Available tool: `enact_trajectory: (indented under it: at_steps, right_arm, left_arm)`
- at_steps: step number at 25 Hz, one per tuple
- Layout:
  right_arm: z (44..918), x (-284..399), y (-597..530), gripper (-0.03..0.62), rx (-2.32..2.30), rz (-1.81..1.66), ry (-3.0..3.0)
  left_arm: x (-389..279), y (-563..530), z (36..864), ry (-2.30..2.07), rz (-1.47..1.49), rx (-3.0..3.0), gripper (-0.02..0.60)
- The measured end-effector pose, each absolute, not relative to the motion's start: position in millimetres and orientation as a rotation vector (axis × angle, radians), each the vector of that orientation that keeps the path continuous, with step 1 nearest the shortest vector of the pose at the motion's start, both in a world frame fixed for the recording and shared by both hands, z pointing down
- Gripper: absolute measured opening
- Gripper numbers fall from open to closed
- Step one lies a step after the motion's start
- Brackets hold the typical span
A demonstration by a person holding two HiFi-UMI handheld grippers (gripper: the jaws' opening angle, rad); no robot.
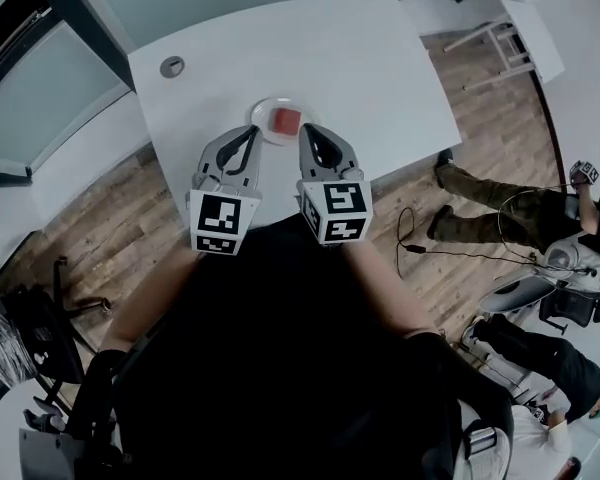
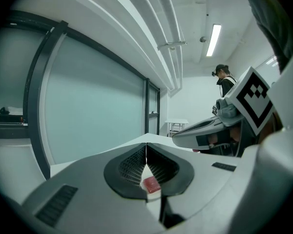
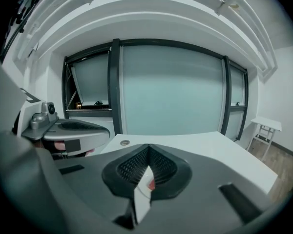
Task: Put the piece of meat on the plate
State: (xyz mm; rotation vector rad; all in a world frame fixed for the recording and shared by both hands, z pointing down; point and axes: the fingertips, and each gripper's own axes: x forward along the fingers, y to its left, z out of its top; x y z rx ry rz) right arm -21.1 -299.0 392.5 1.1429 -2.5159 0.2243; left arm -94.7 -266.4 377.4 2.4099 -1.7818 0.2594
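**Both tongs clenched and empty above a plate of meat**

Looking steeply down from the head view, a white table [image 1: 360,58] fills the upper middle. A small round grey grommet [image 1: 172,66] sits in the tabletop near its far left corner.

The left gripper [image 1: 249,132] is held over the table's near edge. Its jaws are pressed together at the tips, with nothing between them. Its cube with black and white square markers [image 1: 220,225] faces the camera.

Just beyond and between the two sets of jaw tips, a round white plate [image 1: 261,116] rests on the table toward the near edge. The piece of meat [image 1: 285,120], a small red block, lies on the plate and touches neither gripper. In each gripper view it shows as a red patch through the gap behind the closed tips.

The right gripper [image 1: 309,131] is level with the left one, close beside it but not touching. Its jaws are also clamped together and empty, and its own marker cube [image 1: 338,211] faces up.

To the right, well clear of the table, a person in dark clothes [image 1: 500,213] sits on the wooden floor [image 1: 100,218]
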Motion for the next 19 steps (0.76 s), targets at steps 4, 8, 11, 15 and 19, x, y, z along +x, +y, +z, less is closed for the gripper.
enact_trajectory:
  at_steps: [4,8,11,15,19]
  right_arm:
    - [391.8,-24.3,-301.9,0.003,1.145,0.23,-2.505]
    - [396.4,-25.8,-298.9,0.002,1.139,0.249,-2.493]
    - [396.5,-22.4,-297.0,0.003,1.144,0.253,-2.493]
    - [394.5,-13.8,-293.1,0.002,1.164,0.266,-2.49]
    - [394.2,-3.1,-294.8,0.002,1.179,0.286,-2.476]
  left_arm:
    - [-99.2,-270.2,375.3,-1.787,0.242,2.4,0.003]
    - [-100.4,-269.6,380.2,-1.779,0.246,2.389,0.003]
    - [-94.9,-270.0,381.3,-1.768,0.255,2.396,0.004]
    - [-83.3,-270.1,382.0,-1.736,0.255,2.407,0.003]
    - [-72.6,-273.6,380.2,-1.715,0.253,2.417,0.003]
